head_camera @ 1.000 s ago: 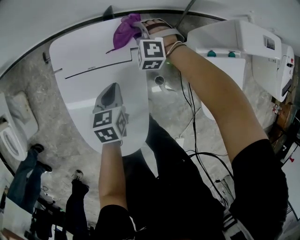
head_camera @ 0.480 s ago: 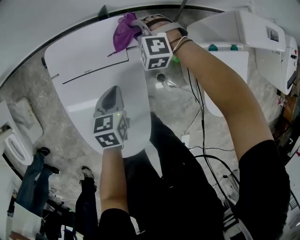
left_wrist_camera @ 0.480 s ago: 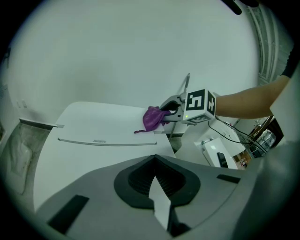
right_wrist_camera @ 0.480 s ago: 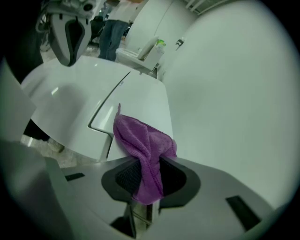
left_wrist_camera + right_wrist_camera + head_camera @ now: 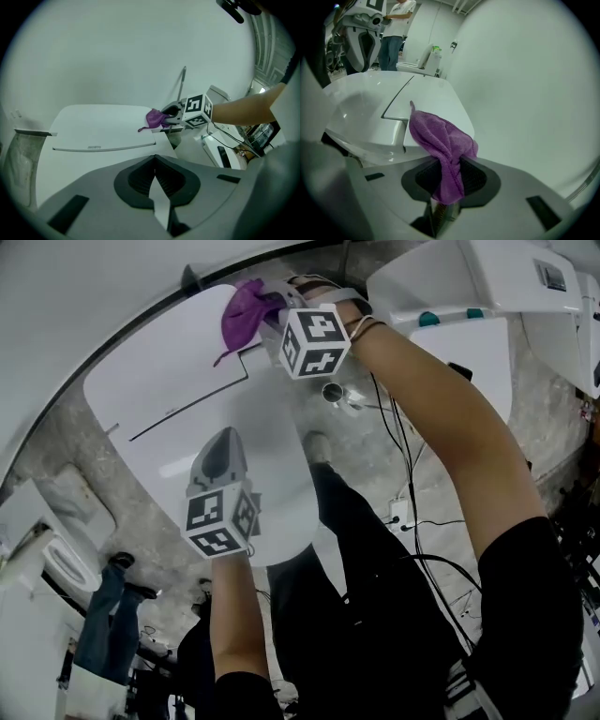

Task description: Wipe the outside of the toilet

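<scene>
Toilet sat right under me, lid down, flat top up against the wall. My right gripper had its jaws clamped tight on the purple cloth, which was bunched at the far edge of that flat top, close to the wall. My left gripper hung over the closed lid, jaws pressed together with nothing between them.

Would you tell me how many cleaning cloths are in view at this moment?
1: the purple microfibre cloth, pinched in the right tool at the rear corner of the white ceramic toilet. The shut left tool holds none; others may lie out of view.
</scene>
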Tool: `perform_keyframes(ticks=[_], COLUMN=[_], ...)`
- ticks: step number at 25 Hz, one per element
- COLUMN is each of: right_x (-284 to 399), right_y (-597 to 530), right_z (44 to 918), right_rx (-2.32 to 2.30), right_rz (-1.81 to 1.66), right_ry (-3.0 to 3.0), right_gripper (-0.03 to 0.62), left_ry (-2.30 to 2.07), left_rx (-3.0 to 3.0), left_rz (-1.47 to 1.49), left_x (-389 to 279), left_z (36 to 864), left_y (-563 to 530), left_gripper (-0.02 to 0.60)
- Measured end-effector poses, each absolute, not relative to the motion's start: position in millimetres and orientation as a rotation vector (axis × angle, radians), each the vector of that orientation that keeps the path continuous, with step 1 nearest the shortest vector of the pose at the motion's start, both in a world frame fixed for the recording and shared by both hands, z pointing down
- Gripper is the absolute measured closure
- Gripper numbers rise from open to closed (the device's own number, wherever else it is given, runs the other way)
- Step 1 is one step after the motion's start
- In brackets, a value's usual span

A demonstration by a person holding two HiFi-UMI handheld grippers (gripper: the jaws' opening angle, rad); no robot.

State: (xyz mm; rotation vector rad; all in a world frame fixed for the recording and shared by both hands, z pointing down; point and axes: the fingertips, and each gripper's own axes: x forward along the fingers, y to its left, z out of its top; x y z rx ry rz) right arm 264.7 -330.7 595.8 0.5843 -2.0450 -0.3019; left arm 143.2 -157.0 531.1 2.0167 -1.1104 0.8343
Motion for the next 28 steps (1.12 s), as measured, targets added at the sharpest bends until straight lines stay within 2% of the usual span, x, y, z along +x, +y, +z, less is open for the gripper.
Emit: perform_keyframes(ticks=[28], right_x=[259.9], right_y=[-289.9], right_z=[700.2], right_rx=[0.518], right_rz=[-0.110], right_ry=[-2.046], right_gripper=[0.496], left_ry=[-1.000], left_rx=[2.036], left_rz=[1.013], left_x=[163.3], left_z=[555.8], left_y=[-137.8], left_gripper=[0.572])
